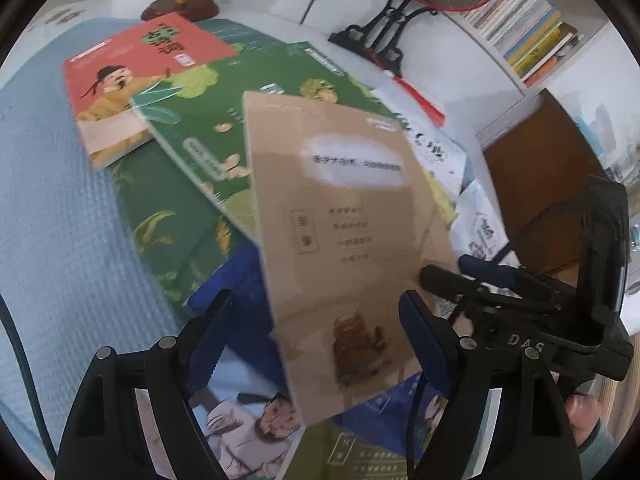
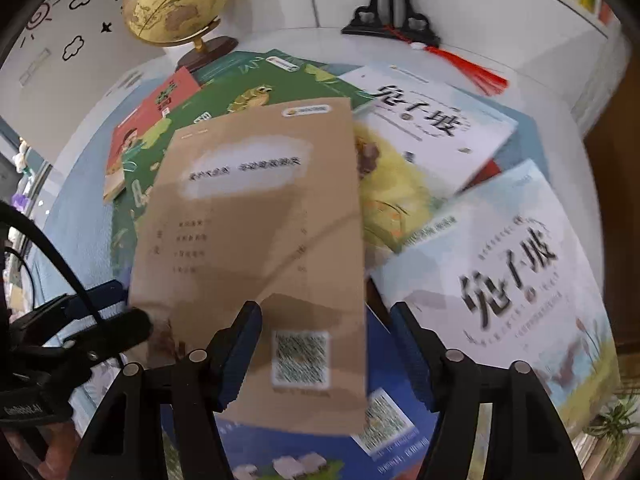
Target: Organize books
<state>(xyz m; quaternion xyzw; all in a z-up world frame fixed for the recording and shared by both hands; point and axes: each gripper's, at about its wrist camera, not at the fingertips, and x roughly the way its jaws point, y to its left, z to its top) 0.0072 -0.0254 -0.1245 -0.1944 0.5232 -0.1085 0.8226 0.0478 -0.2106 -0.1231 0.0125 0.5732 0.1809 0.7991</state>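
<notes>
A tan paper-covered book [image 1: 344, 248] hangs tilted above a heap of books on a blue mat; it also shows in the right wrist view [image 2: 256, 248]. My left gripper [image 1: 316, 344] is open, its fingers either side of the book's lower part. My right gripper [image 2: 324, 344] is also open around the book's lower edge; whether its left finger [image 2: 240, 344] touches the cover I cannot tell. The right gripper shows in the left wrist view [image 1: 492, 280] at the book's right edge. Below lie a red book [image 1: 132, 88], a green book [image 1: 224, 128], two white books [image 2: 440, 120] [image 2: 512, 272] and a blue book [image 2: 400, 412].
A globe [image 2: 176, 4] stands at the back left. A black ornament stand [image 1: 384, 36] with a red tassel stands at the back. A shelf of upright books [image 1: 524, 20] is at the back right. The blue mat [image 1: 52, 216] covers the table.
</notes>
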